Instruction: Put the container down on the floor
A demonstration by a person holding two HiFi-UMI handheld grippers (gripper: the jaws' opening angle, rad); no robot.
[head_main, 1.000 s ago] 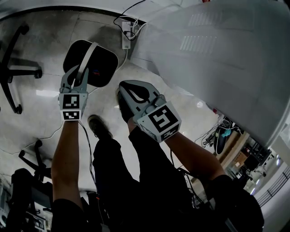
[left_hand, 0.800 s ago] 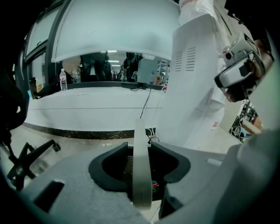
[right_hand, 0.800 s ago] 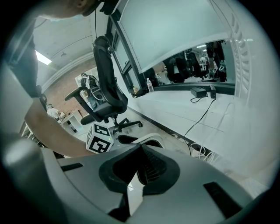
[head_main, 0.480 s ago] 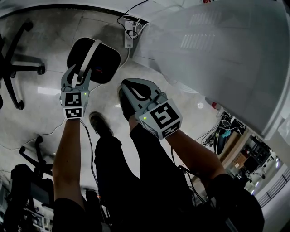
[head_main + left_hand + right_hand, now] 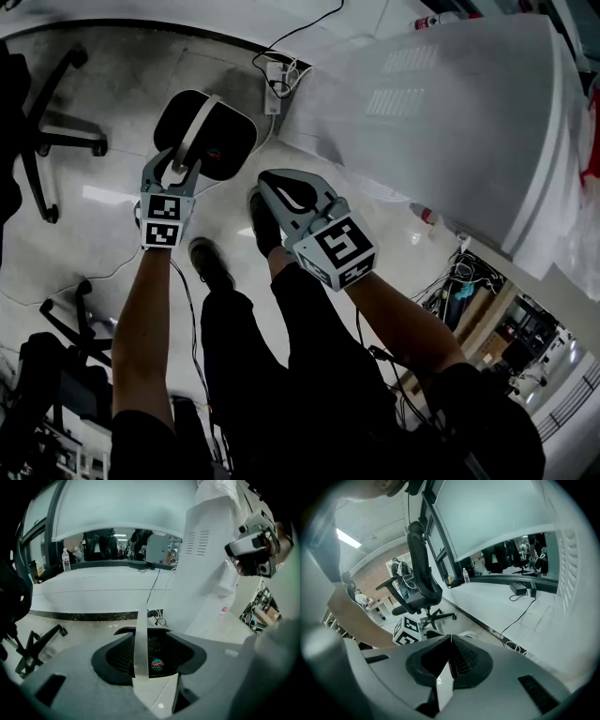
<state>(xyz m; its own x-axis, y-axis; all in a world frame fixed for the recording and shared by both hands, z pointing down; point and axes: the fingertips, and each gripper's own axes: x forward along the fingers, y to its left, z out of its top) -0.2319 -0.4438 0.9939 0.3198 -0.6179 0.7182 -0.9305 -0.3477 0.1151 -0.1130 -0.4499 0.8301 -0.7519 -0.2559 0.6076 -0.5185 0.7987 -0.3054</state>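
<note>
- The left gripper (image 5: 178,164) is held out on a bare, nearly straight forearm, directly over the near rim of the container (image 5: 230,141), with its marker cube facing up.
- Its claw stands wide apart. The container's pale handle (image 5: 140,639) rises between the two jaws, and neither pad presses on it.
- The right gripper (image 5: 272,183) hangs just right of the container and apart from it. Its forearm comes in at a slant from the lower right.
- In the right gripper view its jaws meet at the tips, with nothing between them (image 5: 450,638).
- The container, a black mesh basket, sits on the floor (image 5: 94,197) with its mouth up.
- In the head view its oval body runs crosswise. The handle arches over the short way, pointing back toward the left gripper.
- A power strip (image 5: 275,75) lies just beyond the container, and an office chair base (image 5: 47,103) stands well to its left.
- A large white cabinet (image 5: 450,122) stands to the container's right.
</note>
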